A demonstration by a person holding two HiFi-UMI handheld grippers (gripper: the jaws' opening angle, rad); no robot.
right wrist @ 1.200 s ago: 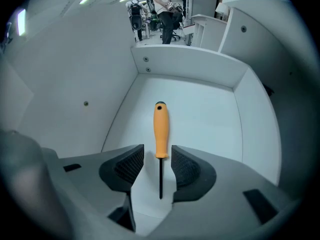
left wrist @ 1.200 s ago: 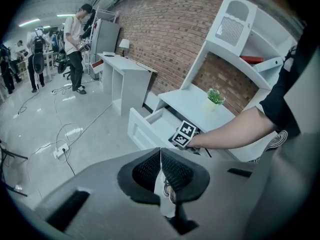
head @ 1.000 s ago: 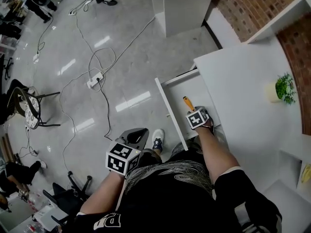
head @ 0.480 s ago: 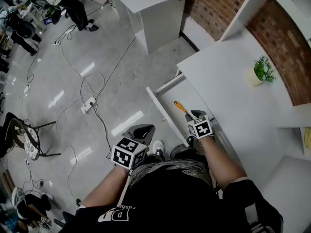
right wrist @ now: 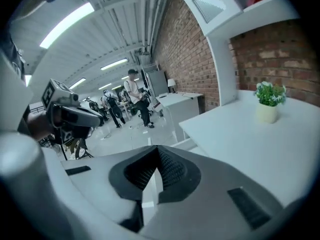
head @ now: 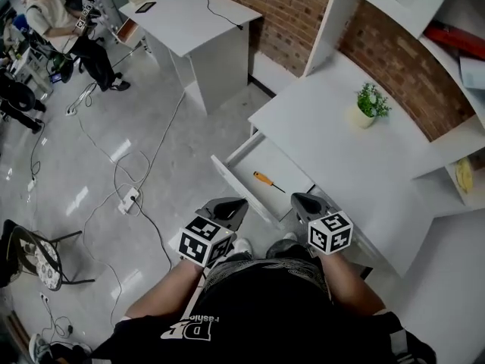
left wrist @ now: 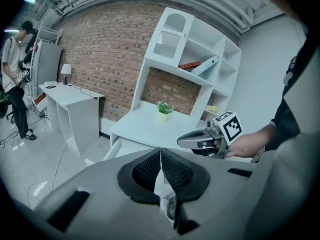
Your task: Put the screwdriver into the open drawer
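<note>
Seen from the head camera, the orange-handled screwdriver (head: 269,181) lies flat inside the open drawer (head: 227,174), which juts out from under the white counter (head: 326,139). A potted plant (head: 369,103) stands well back on the counter top. The person holds the left claw (head: 231,205) and the right claw (head: 303,200) just in front of the drawer, both clear of the tool. A power strip (head: 127,200) lies on the glossy floor (head: 91,150) to the left. In the left gripper view, that claw's jaws are pressed together pad to pad with nothing gripped. They are aimed towards the counter and the white shelf unit (left wrist: 190,49) against the brick wall (left wrist: 100,49), and the right claw hangs to the right. In the right gripper view, the right claw's jaws, which have just been closing, meet on each other and hold nothing. The plant stands off to the right on the counter, and the left claw shows at the left edge.
</note>
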